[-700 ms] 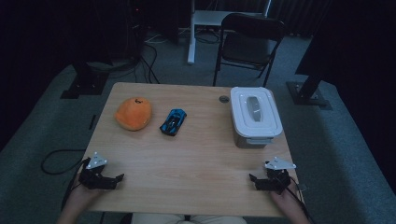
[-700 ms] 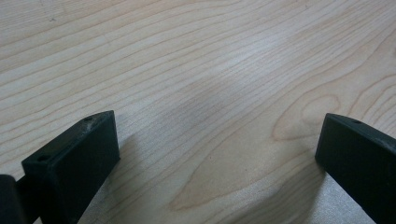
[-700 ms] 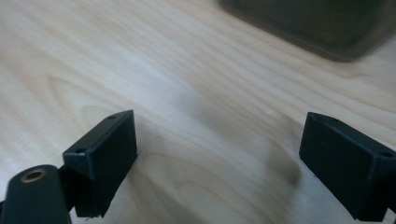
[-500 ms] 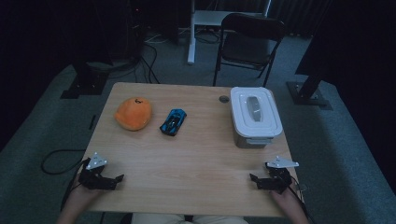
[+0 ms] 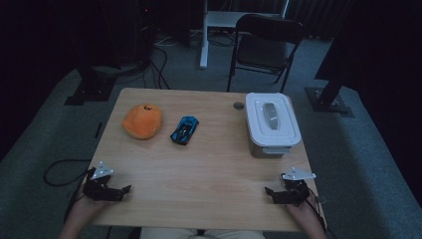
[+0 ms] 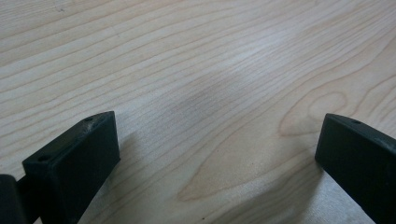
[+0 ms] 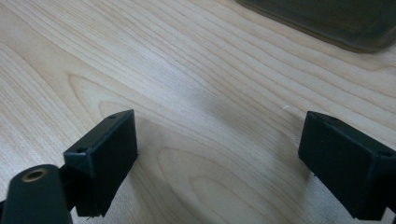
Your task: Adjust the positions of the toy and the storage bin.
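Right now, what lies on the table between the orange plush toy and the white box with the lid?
In the high view, the blue toy car lies between the orange plush toy and the white lidded box, closer to the plush.

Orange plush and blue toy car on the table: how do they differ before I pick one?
The orange plush is a rounded, soft-looking dome; the blue toy car is lower, narrower and elongated. The orange plush looks clearly bigger than the blue toy car. The orange plush lies further left, the blue toy car nearer the table's middle, angled. Both rest apart on the wood, untouched.
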{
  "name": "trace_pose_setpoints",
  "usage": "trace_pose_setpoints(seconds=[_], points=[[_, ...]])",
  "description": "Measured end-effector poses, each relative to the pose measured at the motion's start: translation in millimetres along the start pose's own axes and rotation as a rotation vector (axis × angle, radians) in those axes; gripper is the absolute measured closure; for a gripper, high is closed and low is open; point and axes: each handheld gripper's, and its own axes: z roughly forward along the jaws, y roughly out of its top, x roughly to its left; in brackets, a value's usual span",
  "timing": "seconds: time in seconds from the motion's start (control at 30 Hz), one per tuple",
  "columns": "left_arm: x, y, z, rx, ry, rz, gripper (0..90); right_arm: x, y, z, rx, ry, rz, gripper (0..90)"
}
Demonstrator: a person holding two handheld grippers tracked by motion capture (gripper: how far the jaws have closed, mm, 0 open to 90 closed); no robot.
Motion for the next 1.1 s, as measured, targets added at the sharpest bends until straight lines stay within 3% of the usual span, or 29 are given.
trace_pose_setpoints(seconds=[0.2,0.37,0.63,1.1], points=[[-5.1,12.6,7.2,0.021,-0.001,0.022,0.4,0.0,0.0,0.0,0.001,-0.004,0.003,11.3],[-9.4,26.8,13.7,0.018,-0.028,0.026,0.3,-0.1,0.0,0.0,0.001,-0.004,0.003,11.3],[-25.7,63.0,24.4,0.009,-0.048,0.088,0.4,0.0,0.1,-0.1,0.002,-0.004,0.002,11.3],[-45.7,117.2,50.8,-0.005,-0.087,0.135,0.3,-0.3,0.1,-0.1,0.003,-0.008,0.005,11.3]])
